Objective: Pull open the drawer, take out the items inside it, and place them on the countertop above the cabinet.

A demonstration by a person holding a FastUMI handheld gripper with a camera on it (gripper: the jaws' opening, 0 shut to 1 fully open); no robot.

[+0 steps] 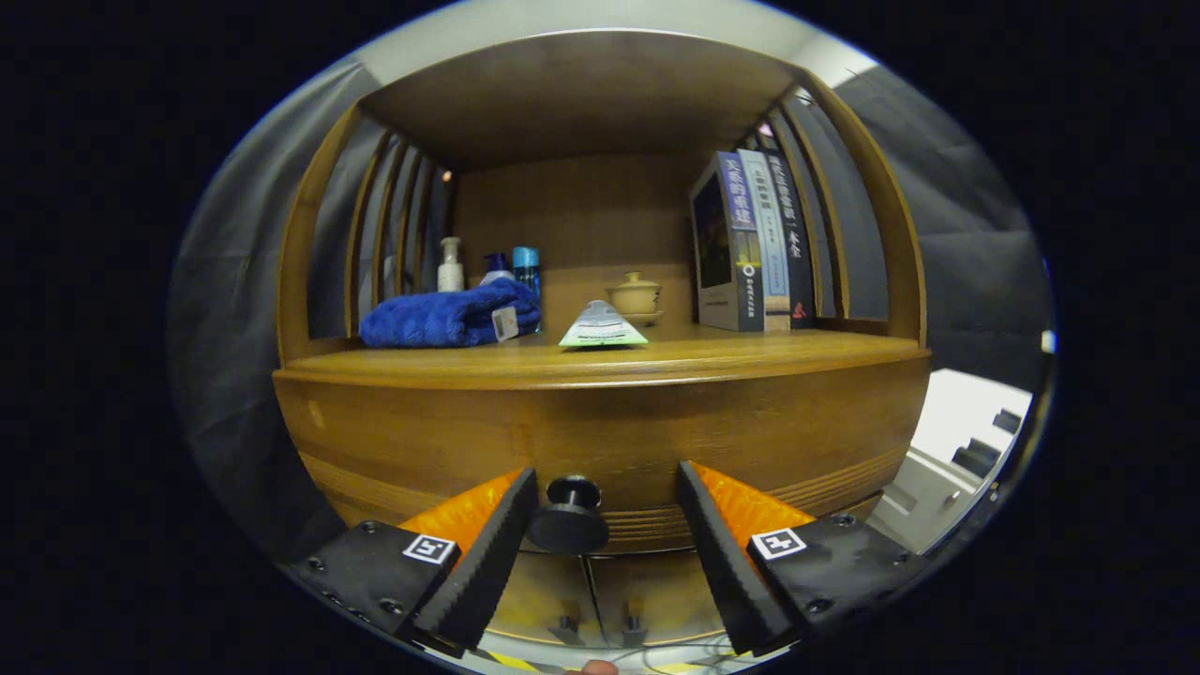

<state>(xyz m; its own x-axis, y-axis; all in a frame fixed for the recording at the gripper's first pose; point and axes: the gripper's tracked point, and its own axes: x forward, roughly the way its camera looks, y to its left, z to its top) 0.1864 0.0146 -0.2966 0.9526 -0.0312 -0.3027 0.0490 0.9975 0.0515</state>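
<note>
A wooden cabinet faces me, its closed drawer front [600,436] spanning the width below the countertop [600,361]. A round black knob [568,517] sticks out of the drawer's lower middle. My gripper [607,483] is open, its fingers either side of the knob, the left fingertip close beside it and the right one farther off. Neither finger presses on the knob. The drawer's contents are hidden.
On the countertop lie a folded blue towel [450,317] at left, a small triangular packet [601,328] in the middle, a lidded ceramic cup [635,295] behind it, bottles [451,265] at the back left and upright books [755,244] at right. Lower cabinet doors [600,591] sit beneath the drawer.
</note>
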